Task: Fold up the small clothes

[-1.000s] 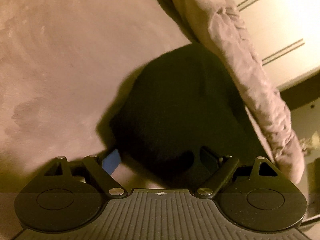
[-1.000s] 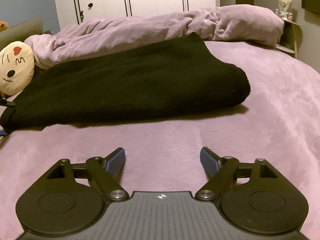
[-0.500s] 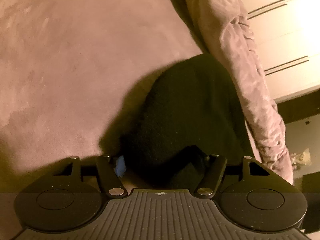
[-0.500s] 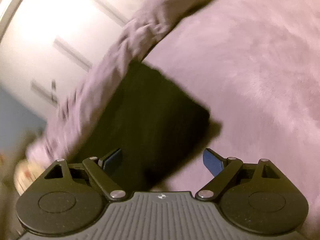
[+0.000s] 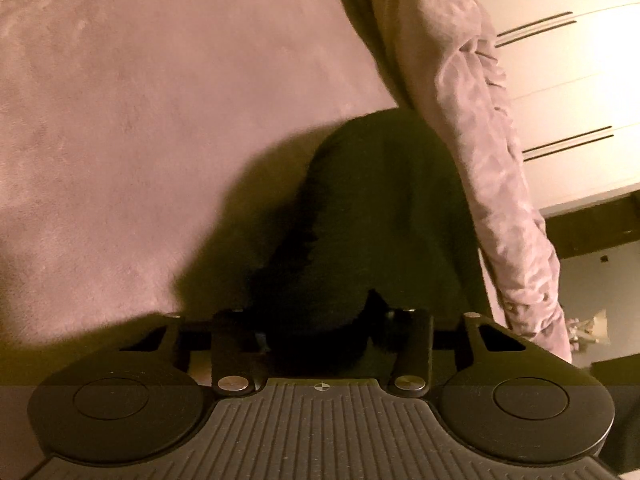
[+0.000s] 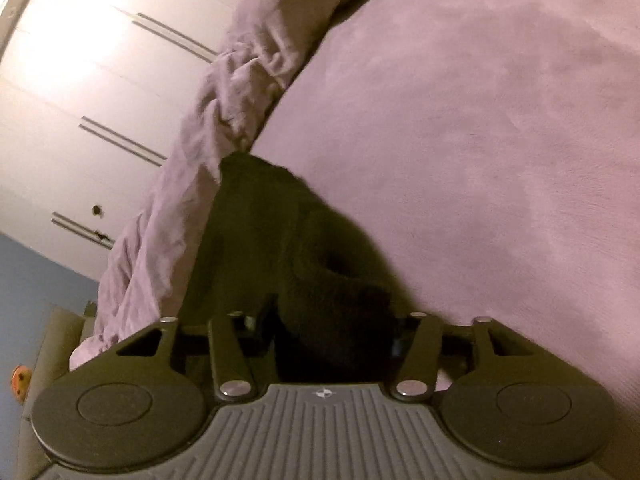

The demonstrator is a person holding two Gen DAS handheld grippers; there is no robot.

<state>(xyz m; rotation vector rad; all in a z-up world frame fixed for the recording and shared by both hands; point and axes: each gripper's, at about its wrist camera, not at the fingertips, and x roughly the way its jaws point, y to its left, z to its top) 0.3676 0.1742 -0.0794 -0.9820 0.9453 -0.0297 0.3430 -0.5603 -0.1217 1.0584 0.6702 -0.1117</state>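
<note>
A black garment [image 5: 384, 216] is being held on the pink bedspread [image 5: 140, 140], beside a rumpled duvet [image 5: 480, 120]. One end is being clamped by the left gripper [image 5: 320, 340], the other by the right gripper [image 6: 332, 340].

Fingertips of both the left hand-held gripper [image 5: 320, 336] and right hand-held gripper [image 6: 332, 340] buried in black garment [image 5: 380, 216].

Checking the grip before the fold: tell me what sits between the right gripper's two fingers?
A thick fold of the black garment fills the right gripper, seen in the right wrist view.
</note>
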